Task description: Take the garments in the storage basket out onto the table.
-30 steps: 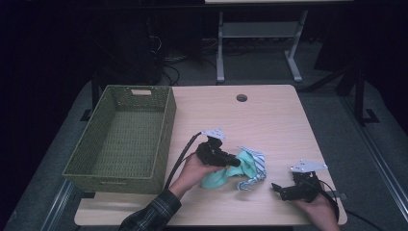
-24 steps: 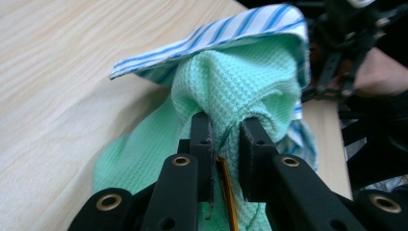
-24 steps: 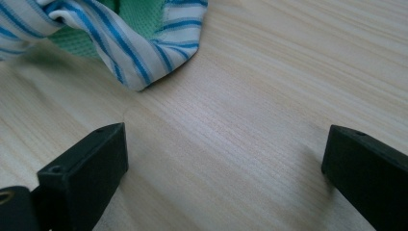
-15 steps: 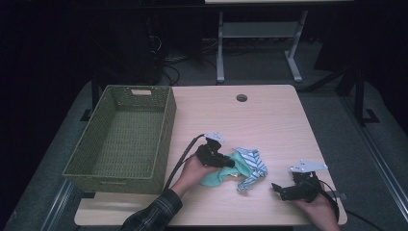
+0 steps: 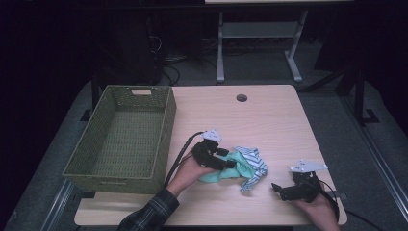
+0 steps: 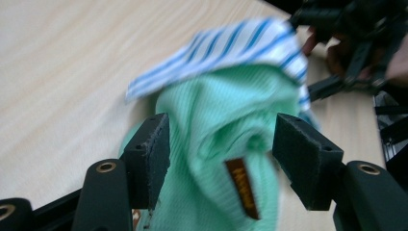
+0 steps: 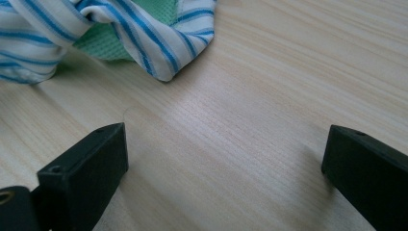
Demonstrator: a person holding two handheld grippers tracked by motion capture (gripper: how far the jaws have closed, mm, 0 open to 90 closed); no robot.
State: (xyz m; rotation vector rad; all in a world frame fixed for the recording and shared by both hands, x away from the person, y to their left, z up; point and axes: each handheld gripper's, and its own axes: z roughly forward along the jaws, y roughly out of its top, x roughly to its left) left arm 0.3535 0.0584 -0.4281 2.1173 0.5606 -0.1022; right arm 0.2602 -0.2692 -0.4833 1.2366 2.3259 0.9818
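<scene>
From above, the left gripper (image 5: 230,162) lies on a mint green cloth (image 5: 226,171) bundled with a striped cloth (image 5: 252,166) at the table's (image 5: 269,120) near middle, right of a green basket (image 5: 120,132). The right gripper (image 5: 276,188) rests near right.

The left gripper view shows its jaws, just opening, straddling the green cloth (image 6: 216,144) without pressing.

The right gripper view shows jaws wide apart over bare table (image 7: 240,120), released, striped cloth (image 7: 144,38) beyond.

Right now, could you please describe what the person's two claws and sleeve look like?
Both the left claw and the right claw are black, each topped by a grey three-cornered plate, with a black cable trailing behind. Seen close, the left one's fingers are blocky black pads on black arms with brass-coloured rivets. The left forearm wears a dark plaid sleeve.
</scene>
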